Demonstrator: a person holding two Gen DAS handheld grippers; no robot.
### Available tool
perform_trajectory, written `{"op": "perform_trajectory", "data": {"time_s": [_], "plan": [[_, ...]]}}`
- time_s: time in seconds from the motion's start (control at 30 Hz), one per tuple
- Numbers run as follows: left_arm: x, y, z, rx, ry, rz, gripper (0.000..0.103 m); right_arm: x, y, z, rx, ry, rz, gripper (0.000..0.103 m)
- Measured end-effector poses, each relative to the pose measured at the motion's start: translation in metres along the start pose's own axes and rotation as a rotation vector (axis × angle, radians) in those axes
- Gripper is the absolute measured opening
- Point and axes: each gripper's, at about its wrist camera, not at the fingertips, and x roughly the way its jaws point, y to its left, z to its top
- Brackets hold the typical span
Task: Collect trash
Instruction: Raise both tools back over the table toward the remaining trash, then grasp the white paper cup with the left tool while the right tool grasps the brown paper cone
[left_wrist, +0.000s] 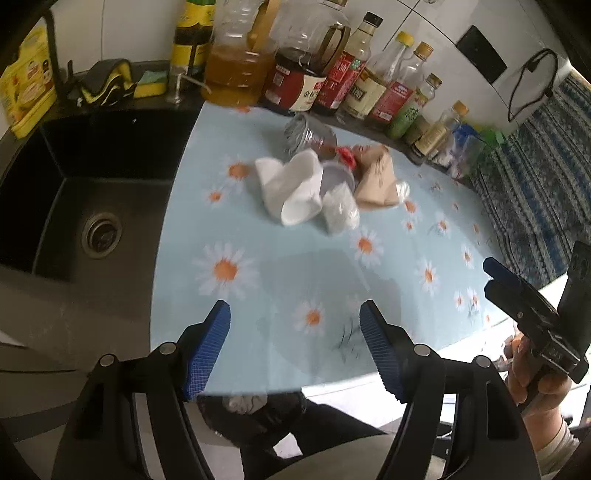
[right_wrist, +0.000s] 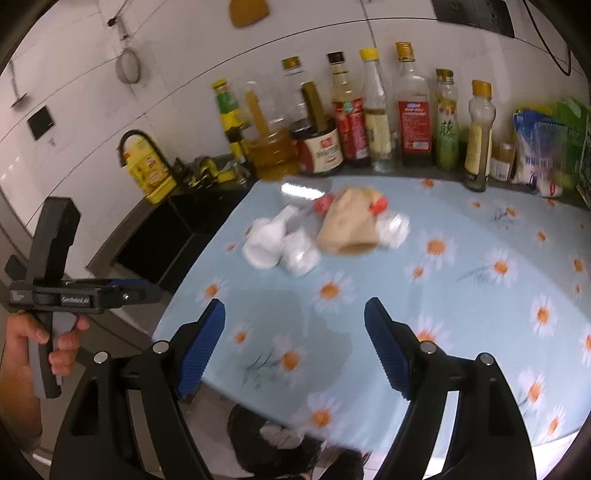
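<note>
- Pale blue daisy-print cloth (left_wrist: 280, 273) covered the desk, and the trash lay heaped near its middle, closer to the back row of bottles (right_wrist: 369, 122) than to you.
- In that heap you had a crumpled white paper (left_wrist: 291, 192), a tan bag (left_wrist: 376, 181) on its right, a clear plastic wrapper (left_wrist: 340, 212) in front, and a clear bottle (left_wrist: 306, 134) lying on its side behind; red scraps (left_wrist: 346, 157) sat between them.
- Your left gripper (left_wrist: 295, 347) hovered over the near edge of the desk, released, its blue pads well apart with nothing between them.
- Your right gripper (right_wrist: 293, 347) hung likewise over the near edge, released and carrying nothing.
- Both grippers were well apart from the heap.
- A black sink (left_wrist: 85, 192) lay to the left of the cloth, with a yellow sponge (left_wrist: 149, 84) and a yellow bottle (left_wrist: 27, 92) on its rim.
- A black bin bag (right_wrist: 273, 439) sat below the desk's near edge, between your gripper's fingers in the right wrist view, with something white in it.
- Motion blur smeared the heap, so you could not tell the smaller pieces apart.
</note>
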Motion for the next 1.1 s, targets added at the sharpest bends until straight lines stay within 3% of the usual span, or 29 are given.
{"op": "perform_trajectory", "data": {"time_s": [0.17,0.4,0.7,1.1], "plan": [[0.024,-0.008,0.028,-0.011,0.010,0.025,0.081,0.022,-0.028,0.033,-0.003,-0.007,-0.024,0.078],[0.059,-0.010,0.061,-0.041,0.027,0.058,0.081,0.064,-0.062,0.068,0.022,0.040,-0.005,0.081],[0.112,0.018,0.095,-0.196,0.083,0.033,0.081,0.125,-0.083,0.095,0.055,0.121,0.027,0.081],[0.141,0.020,0.108,-0.208,0.116,0.081,0.081,0.173,-0.087,0.110,0.063,0.188,0.045,0.081]]}}
